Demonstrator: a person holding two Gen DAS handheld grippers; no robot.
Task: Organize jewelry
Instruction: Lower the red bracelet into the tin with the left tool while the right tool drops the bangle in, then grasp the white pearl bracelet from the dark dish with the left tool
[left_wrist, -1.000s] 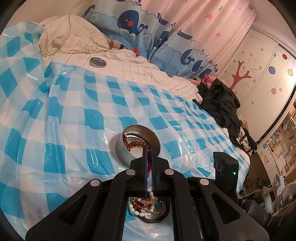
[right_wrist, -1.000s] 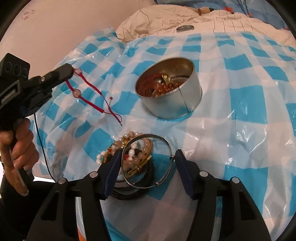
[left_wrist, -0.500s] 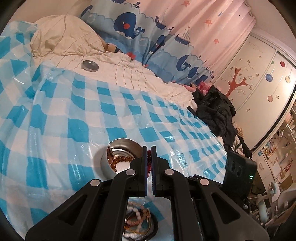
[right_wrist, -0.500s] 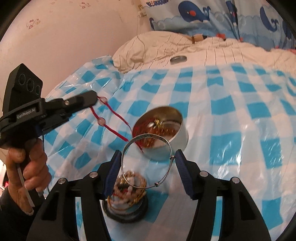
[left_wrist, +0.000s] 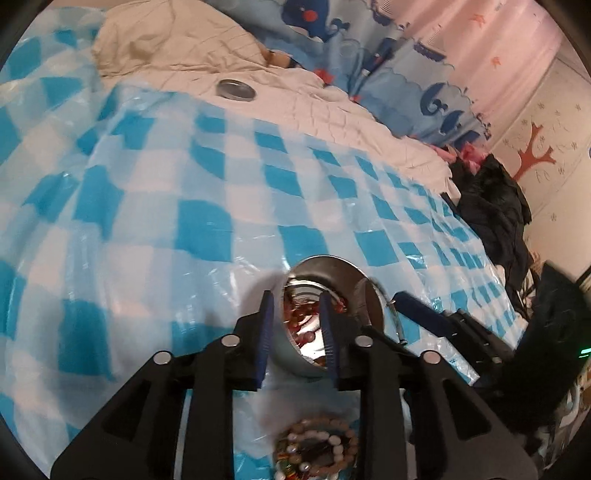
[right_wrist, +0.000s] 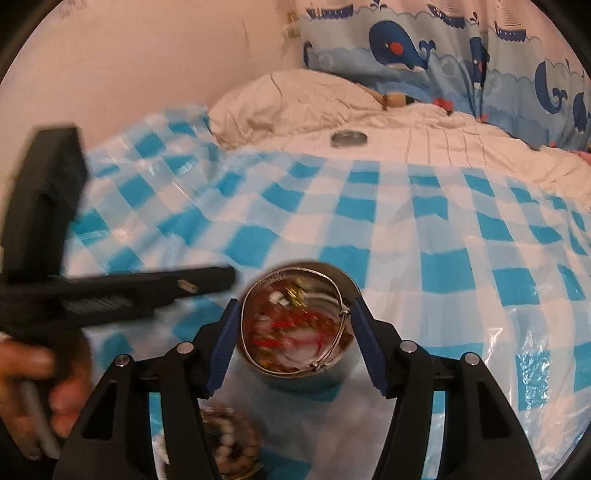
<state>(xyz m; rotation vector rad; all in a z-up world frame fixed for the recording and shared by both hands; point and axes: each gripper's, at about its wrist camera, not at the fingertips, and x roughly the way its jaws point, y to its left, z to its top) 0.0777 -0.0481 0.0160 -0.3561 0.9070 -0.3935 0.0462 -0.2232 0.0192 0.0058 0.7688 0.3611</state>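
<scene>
Bed (right_wrist: 443, 147): cream quilt, covered over most of its near part by a blue-and-white checked plastic sheet (right_wrist: 406, 229). Whale-print curtain (right_wrist: 424, 40) behind. A small round metal lid (right_wrist: 348, 138) lies on the quilt, well apart from the work area.

Open metal tin (right_wrist: 334, 376) stands on the plastic sheet, the collecting container by the look of it. Inside: amber-brown beads, a gold piece, and a red cord bracelet (right_wrist: 291, 325), blurred but clearly within the rim.

Dark tray of beaded bracelets (left_wrist: 317, 450) sits just in front of the tin, still loaded with several pearl and stone strands.

Right tongs (right_wrist: 293, 338): closed on a thin silver bangle (right_wrist: 251, 354), which spans the gap between the blue pads and hangs directly over the tin's mouth. Not released.

Left tongs (left_wrist: 297, 328): jaws parted, nothing between them; poised above the tin's near rim. Seen in the right wrist view as a blurred black bar (right_wrist: 140, 291) beside the tin, so likely in motion.

Progress (judgement): partway. Tin holds several pieces including the red cord; bangle is at the drop point but not in. Left to do: let the bangle go into the tin, transfer the beaded strands from the tray, possibly fit the lid.
</scene>
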